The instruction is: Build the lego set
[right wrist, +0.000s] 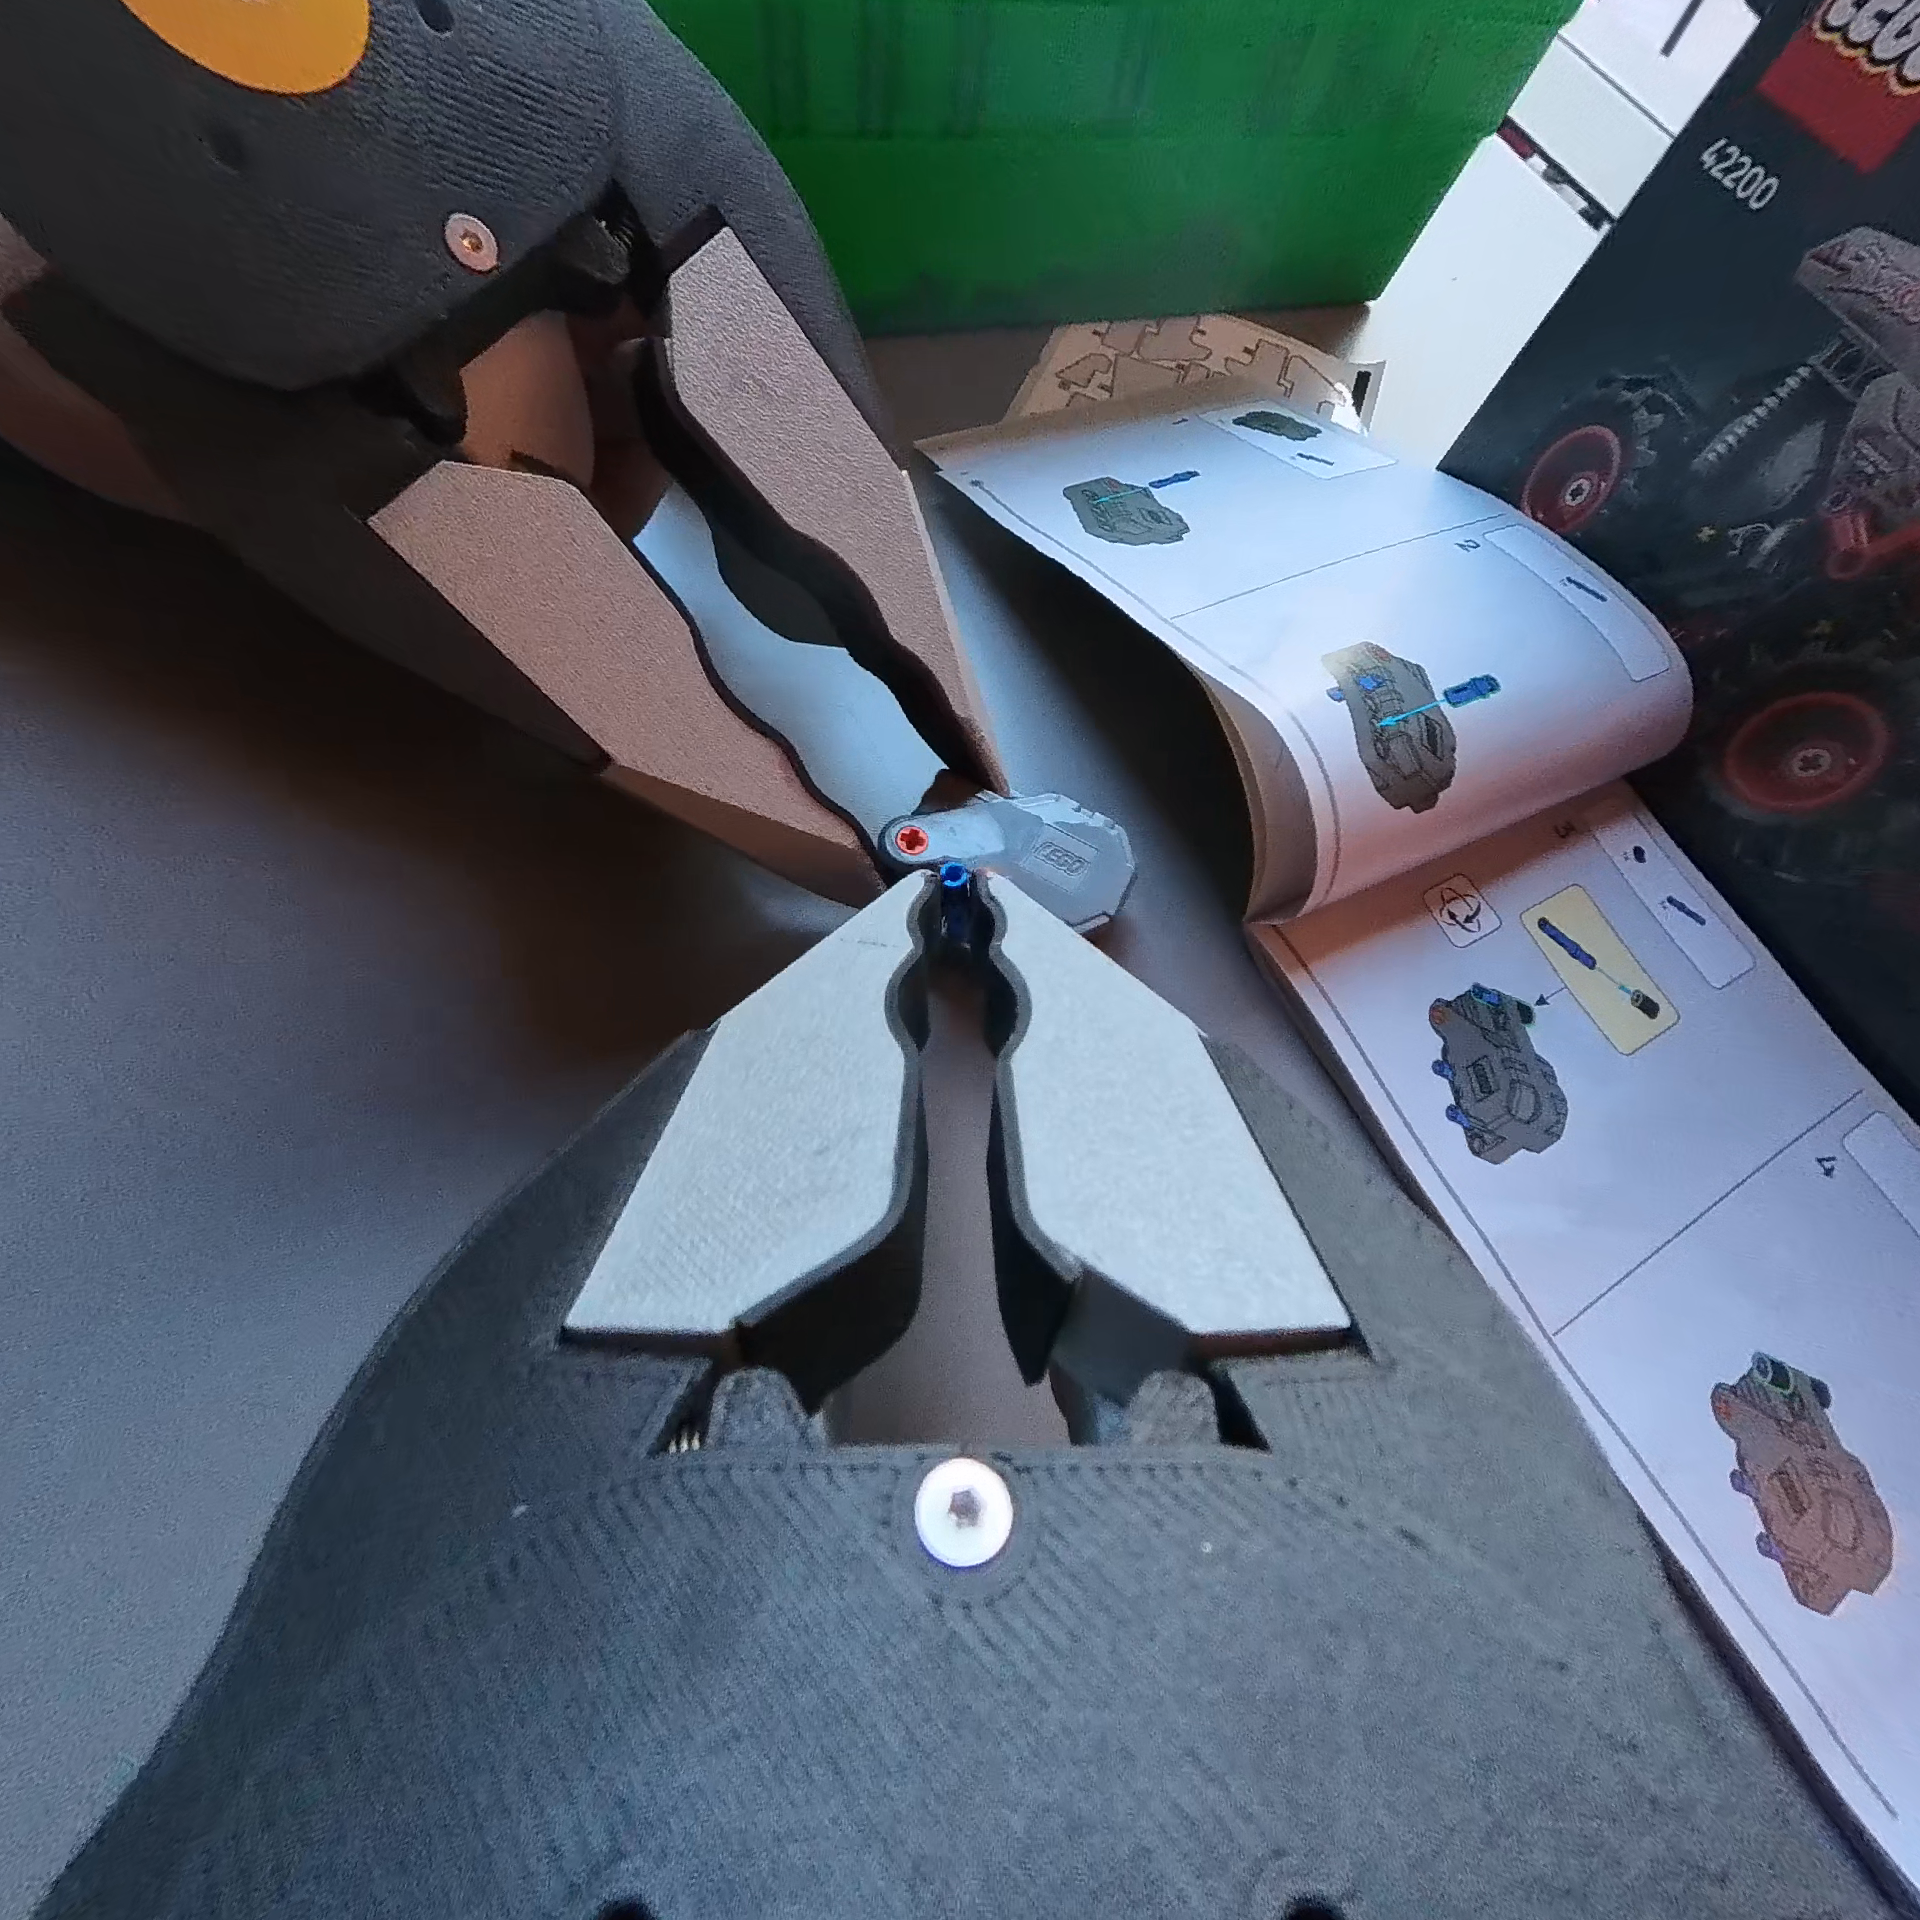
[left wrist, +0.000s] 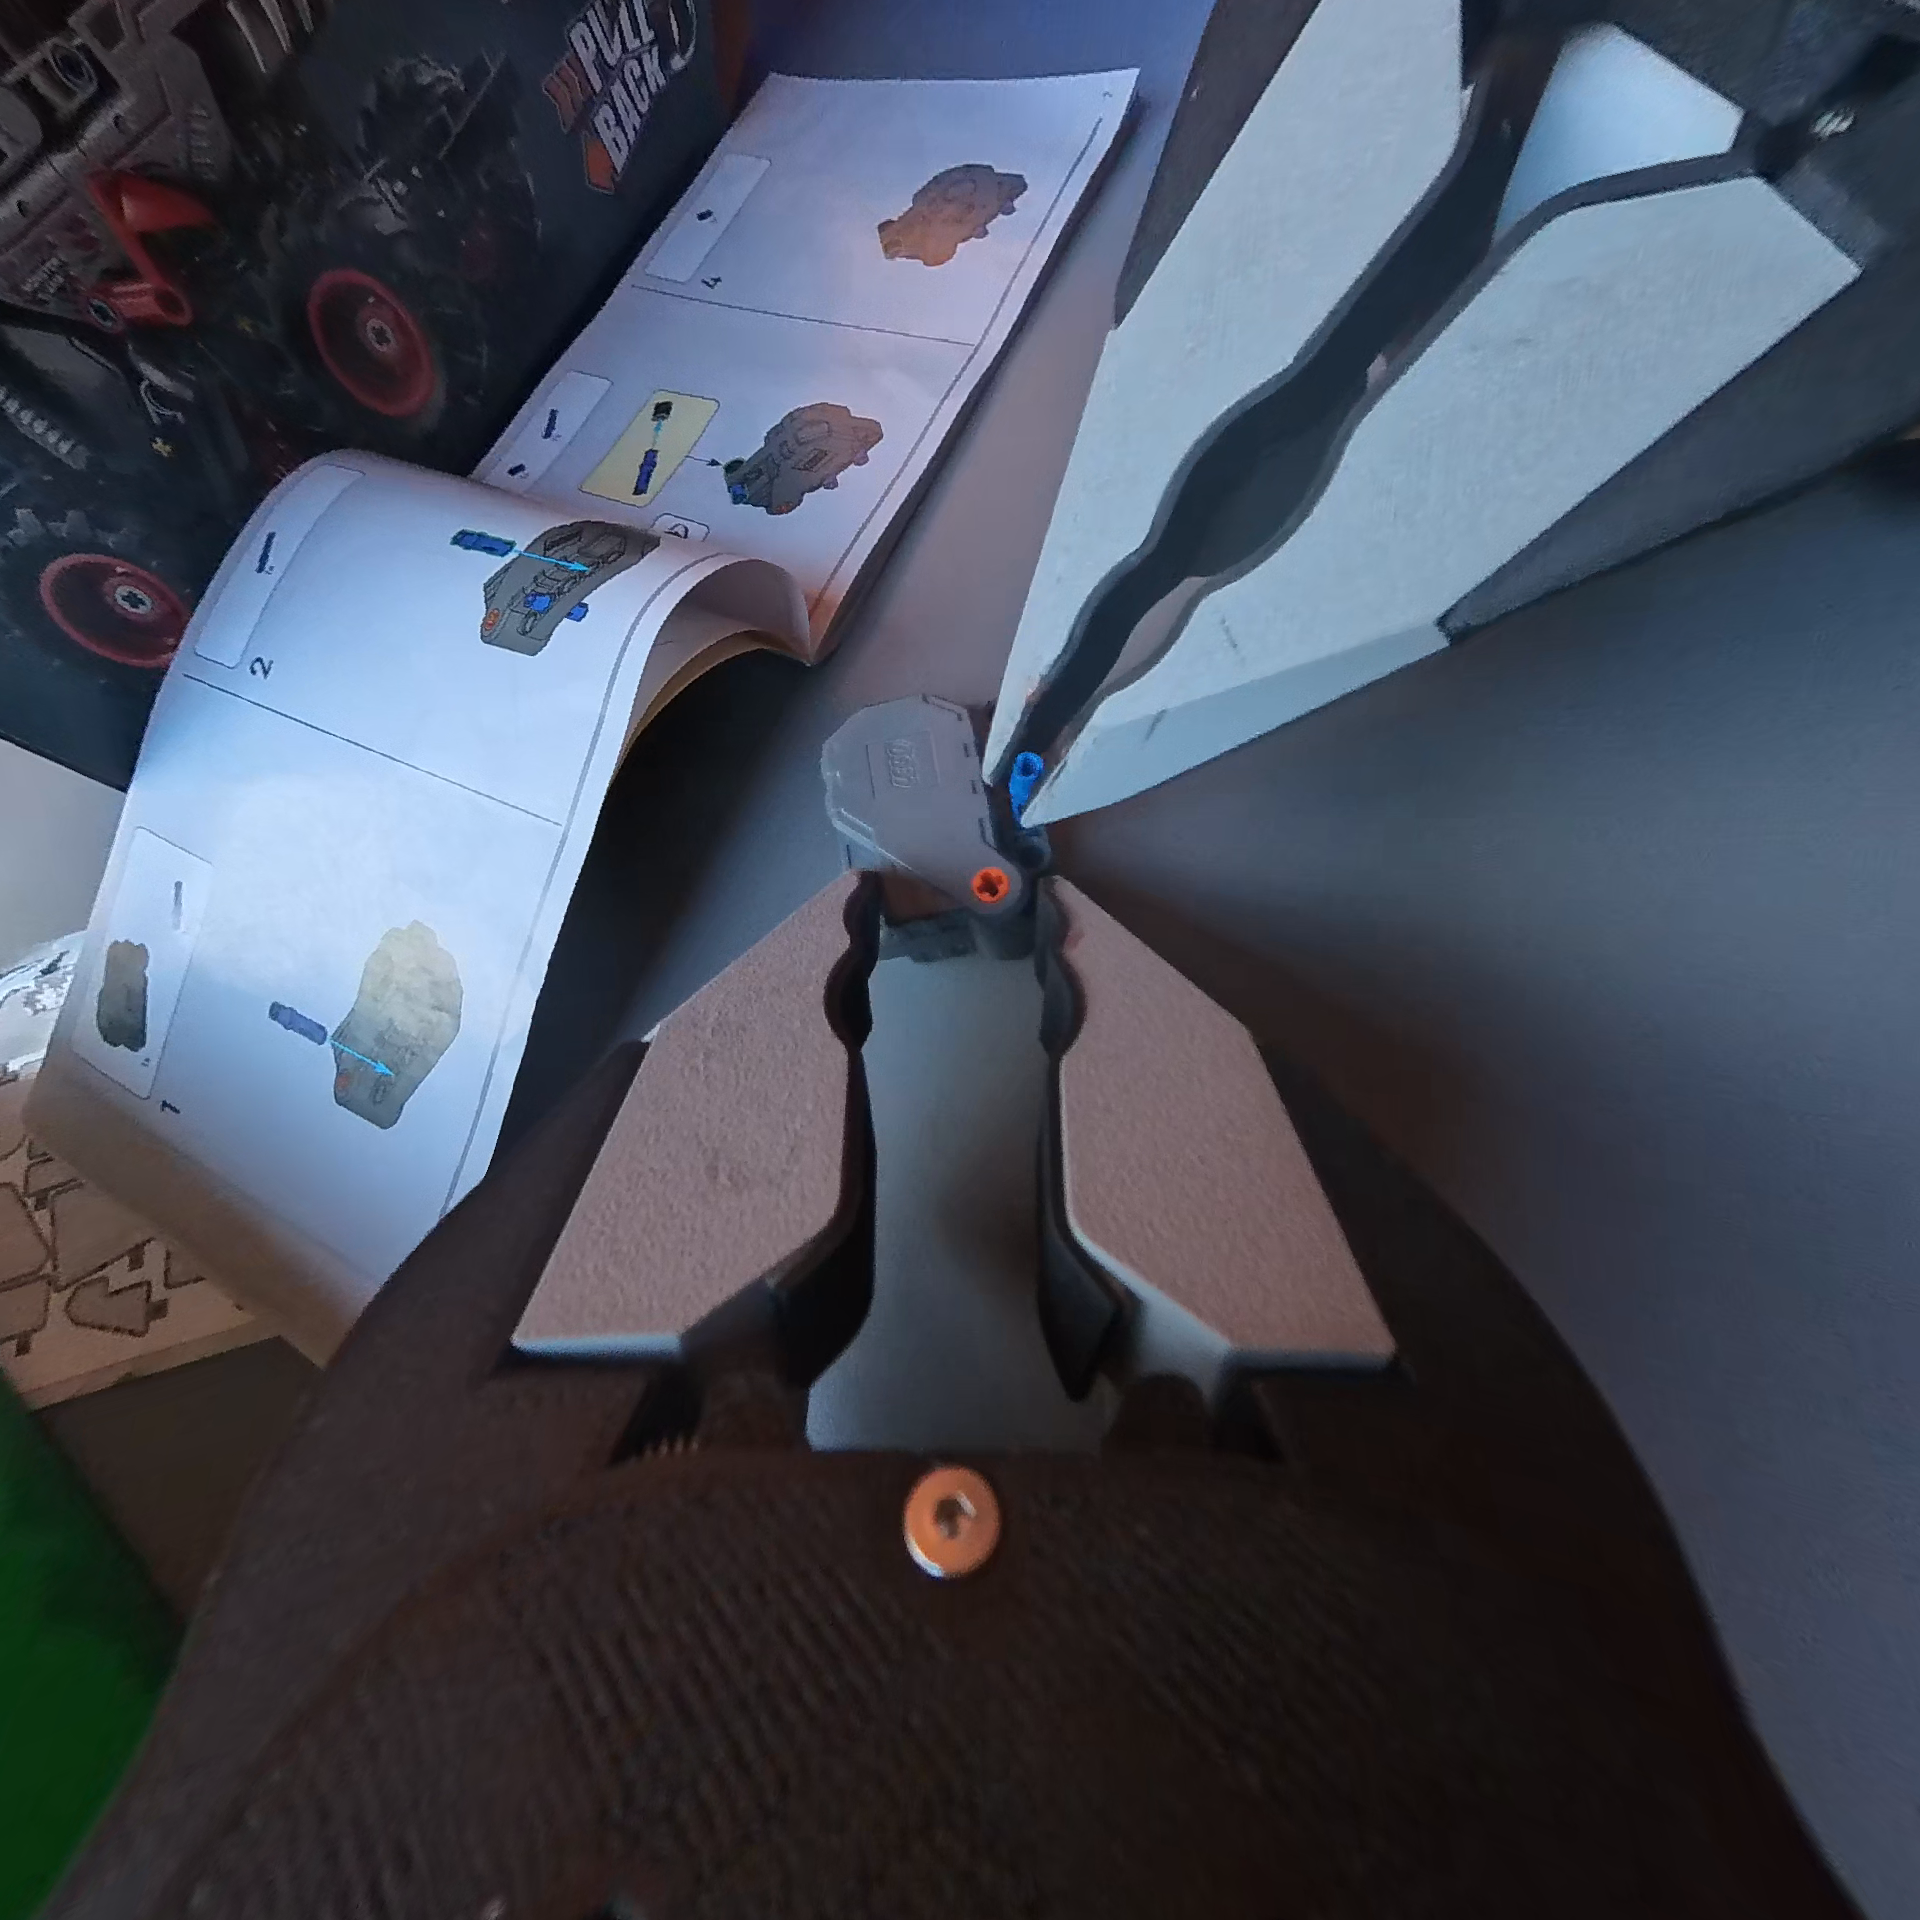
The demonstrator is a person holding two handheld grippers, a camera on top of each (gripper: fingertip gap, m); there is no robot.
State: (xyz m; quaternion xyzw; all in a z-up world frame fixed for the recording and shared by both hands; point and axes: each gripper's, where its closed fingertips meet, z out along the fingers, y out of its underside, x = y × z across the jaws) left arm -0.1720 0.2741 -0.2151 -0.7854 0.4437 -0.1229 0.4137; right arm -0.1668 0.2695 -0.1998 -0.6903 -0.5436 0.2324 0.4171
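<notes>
My left gripper (left wrist: 956, 894) is shut on a grey motor block (left wrist: 914, 800) with an orange axle hole, held just above the dark table. My right gripper (right wrist: 954, 896) is shut on a small blue pin (right wrist: 954, 902) and holds its tip against the side of the grey block (right wrist: 1029, 847). In the left wrist view the right gripper (left wrist: 1023, 800) comes in from the upper right with the blue pin (left wrist: 1023, 779) at its tips. In the right wrist view the left gripper (right wrist: 914, 821) comes in from the upper left.
An open instruction booklet (left wrist: 416, 810) lies on the table beside the block; it also shows in the right wrist view (right wrist: 1507, 935). The dark set box (left wrist: 260, 260) stands behind it. A green bin (right wrist: 1091, 156) and a sticker sheet (right wrist: 1195, 364) lie farther back. The grippers are tip to tip, or close to it.
</notes>
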